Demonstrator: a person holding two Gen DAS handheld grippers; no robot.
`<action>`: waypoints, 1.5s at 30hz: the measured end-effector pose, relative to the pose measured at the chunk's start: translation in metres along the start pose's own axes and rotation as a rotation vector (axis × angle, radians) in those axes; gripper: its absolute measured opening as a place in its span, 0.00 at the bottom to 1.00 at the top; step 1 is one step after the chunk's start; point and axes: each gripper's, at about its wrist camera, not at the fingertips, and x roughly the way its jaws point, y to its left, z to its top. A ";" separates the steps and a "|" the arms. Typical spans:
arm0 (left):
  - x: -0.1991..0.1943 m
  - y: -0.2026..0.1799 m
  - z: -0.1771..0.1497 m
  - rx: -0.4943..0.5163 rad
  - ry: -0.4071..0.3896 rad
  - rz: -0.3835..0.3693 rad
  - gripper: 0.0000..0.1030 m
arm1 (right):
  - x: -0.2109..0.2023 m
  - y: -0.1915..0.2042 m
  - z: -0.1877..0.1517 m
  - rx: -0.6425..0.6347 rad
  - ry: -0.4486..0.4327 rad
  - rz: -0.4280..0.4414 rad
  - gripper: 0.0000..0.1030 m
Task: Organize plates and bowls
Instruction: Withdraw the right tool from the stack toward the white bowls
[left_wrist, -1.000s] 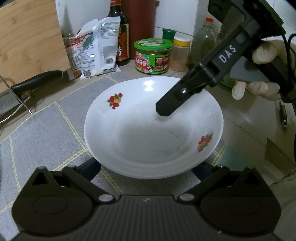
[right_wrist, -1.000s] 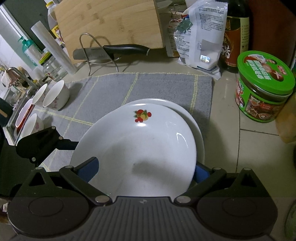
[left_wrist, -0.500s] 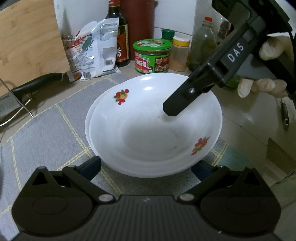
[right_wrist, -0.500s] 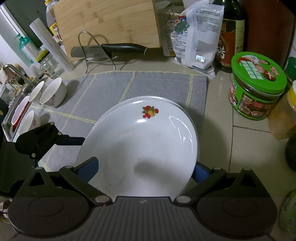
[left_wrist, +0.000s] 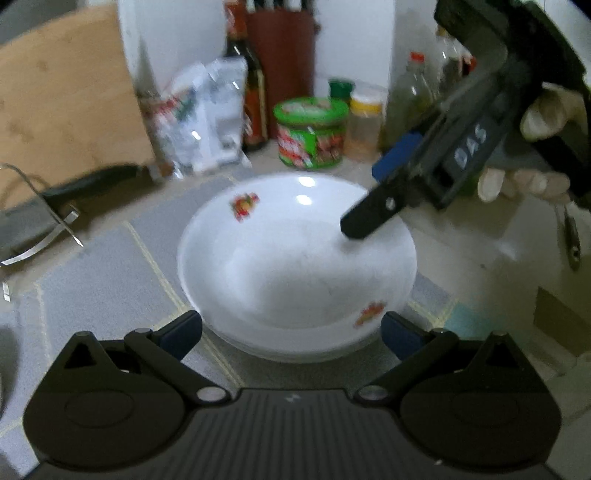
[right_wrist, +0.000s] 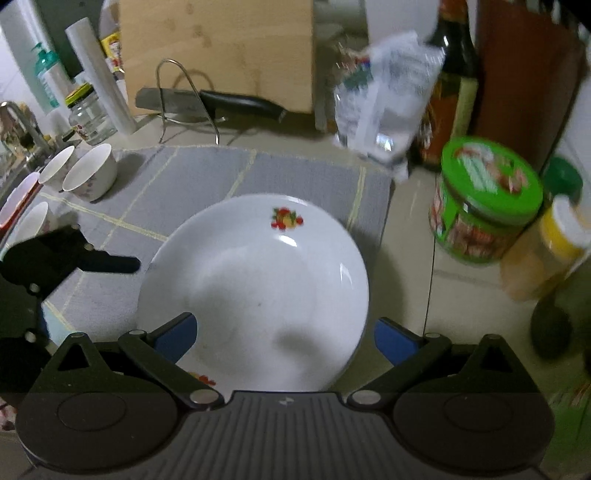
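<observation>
Two small white bowls (right_wrist: 88, 171) lie tipped on their sides at the far left of our grey mat (right_wrist: 192, 177), with more cups just beside them at the mat's edge. Next along, our left gripper (left_wrist: 291, 330) hangs with its blue-padded fingers (left_wrist: 181, 332) spread wide on either side of the near rim of the white plate (left_wrist: 295, 266); it grips nothing. That plate, printed with small fruit motifs, sits on the mat nested on another white plate, whose rim (left_wrist: 295, 356) shows just under it. To the right, our right gripper (right_wrist: 284, 334) is also wide open and empty, one black finger (left_wrist: 369, 218) poised above the plate's far right side; we cannot tell whether it touches. Beyond the mat stands a green-lidded jar (right_wrist: 484, 206).
</observation>
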 end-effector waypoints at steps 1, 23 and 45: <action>-0.003 0.000 0.000 -0.009 -0.018 0.016 0.99 | -0.001 0.003 0.001 -0.011 -0.013 0.004 1.00; -0.079 0.012 -0.038 -0.388 -0.151 0.378 0.99 | 0.004 0.068 0.024 -0.239 -0.181 0.117 1.00; -0.150 0.075 -0.136 -0.482 -0.107 0.500 0.99 | 0.044 0.186 0.026 -0.299 -0.155 0.157 1.00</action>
